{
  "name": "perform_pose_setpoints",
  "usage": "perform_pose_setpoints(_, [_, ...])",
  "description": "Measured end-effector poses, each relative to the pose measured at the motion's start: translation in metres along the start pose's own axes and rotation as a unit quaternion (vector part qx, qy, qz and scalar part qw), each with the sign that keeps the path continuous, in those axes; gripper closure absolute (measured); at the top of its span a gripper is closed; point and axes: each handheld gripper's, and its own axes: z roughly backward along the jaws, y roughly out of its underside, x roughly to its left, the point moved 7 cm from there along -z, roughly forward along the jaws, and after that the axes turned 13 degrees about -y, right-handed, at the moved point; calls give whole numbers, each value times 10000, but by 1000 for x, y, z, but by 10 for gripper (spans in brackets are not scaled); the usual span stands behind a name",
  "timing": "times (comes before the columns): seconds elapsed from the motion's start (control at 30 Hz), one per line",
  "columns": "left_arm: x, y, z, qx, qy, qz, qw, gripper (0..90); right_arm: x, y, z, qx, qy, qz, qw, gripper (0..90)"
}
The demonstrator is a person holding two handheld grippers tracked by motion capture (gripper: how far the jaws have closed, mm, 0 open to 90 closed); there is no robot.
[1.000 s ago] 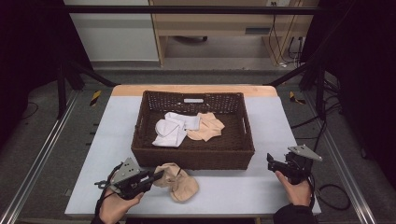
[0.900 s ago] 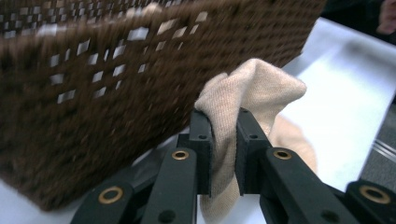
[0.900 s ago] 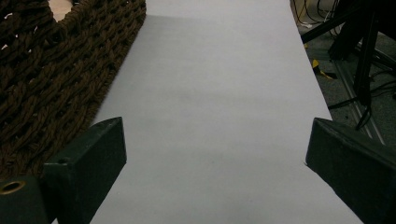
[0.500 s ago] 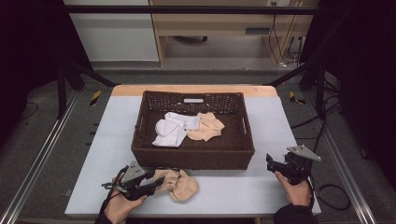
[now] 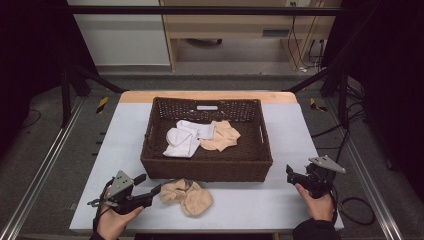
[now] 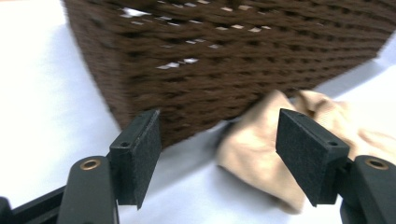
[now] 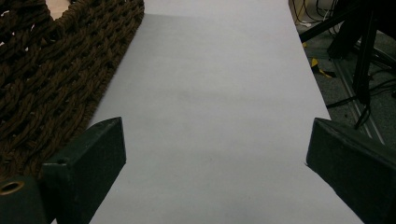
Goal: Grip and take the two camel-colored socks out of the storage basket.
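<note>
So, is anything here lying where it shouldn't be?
Yes: a crumpled beige sock lies on the table just in front of the wicker basket, while a white sock and another beige one sit inside it. The left gripper, jaws open, sits beside the stray one without gripping it.

Basket (image 5: 207, 167) blocks ahead; table (image 5: 300, 130) right probably free.

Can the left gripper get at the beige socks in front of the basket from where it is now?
Probably yes. The left gripper sits just beside the beige socks on the table, its jaws just opened wide with nothing between them. The basket stands close behind but does not block the approach.
</note>
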Motion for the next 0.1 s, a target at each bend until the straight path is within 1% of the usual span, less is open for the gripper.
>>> perform_pose_setpoints(0.1, [10,1,-3,-33,-208,32,9998,317,0,0,0,-2,-2,-7,10000,50])
